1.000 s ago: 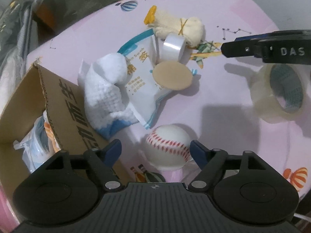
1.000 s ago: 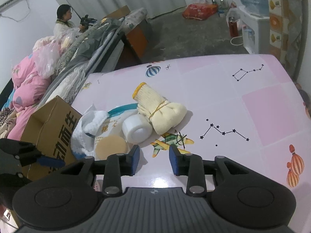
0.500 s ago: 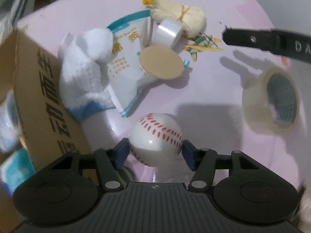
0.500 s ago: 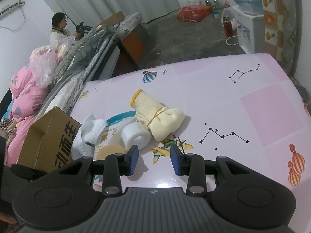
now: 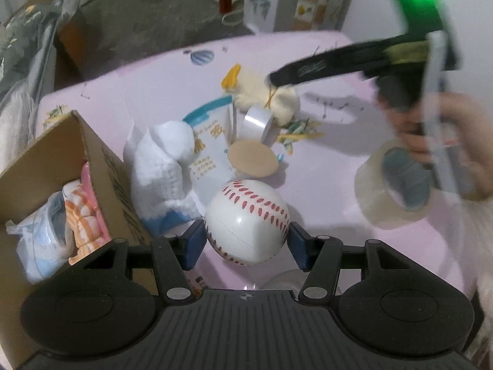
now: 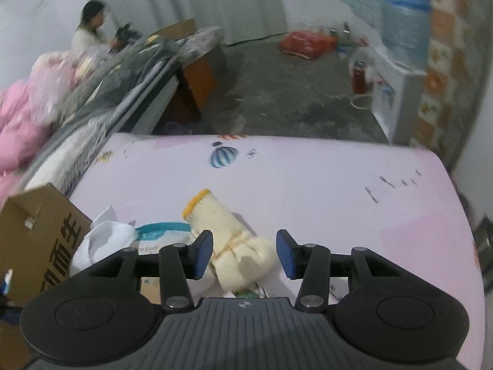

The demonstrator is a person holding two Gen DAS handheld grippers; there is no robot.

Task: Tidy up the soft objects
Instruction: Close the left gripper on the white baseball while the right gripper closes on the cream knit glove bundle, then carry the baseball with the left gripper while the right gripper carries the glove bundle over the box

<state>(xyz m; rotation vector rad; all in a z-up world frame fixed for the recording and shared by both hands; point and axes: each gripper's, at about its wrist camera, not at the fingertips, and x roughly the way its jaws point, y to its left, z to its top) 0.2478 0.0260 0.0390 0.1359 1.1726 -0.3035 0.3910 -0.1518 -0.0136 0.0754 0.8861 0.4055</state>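
The white red-stitched foam baseball point(image 5: 246, 220) is clamped in the left claw point(image 5: 246, 240), the open brown cardboard box point(image 5: 101, 166) at nine o'clock. The right claw point(image 6: 245, 254), just widened, straddles the cream knitted glove bundle point(image 6: 228, 243) ungripped. The ball could be squeezed out if tilted carelessly.

Pink patterned tablecloth point(image 6: 308, 185). Clear tape roll point(image 5: 397, 185) on it at right, small white tape roll point(image 5: 258, 122) near a tan disc point(image 5: 252, 158). Background: water dispenser point(image 6: 400, 71), red bag point(image 6: 306, 43) on floor, seated person point(image 6: 89, 27) far left.
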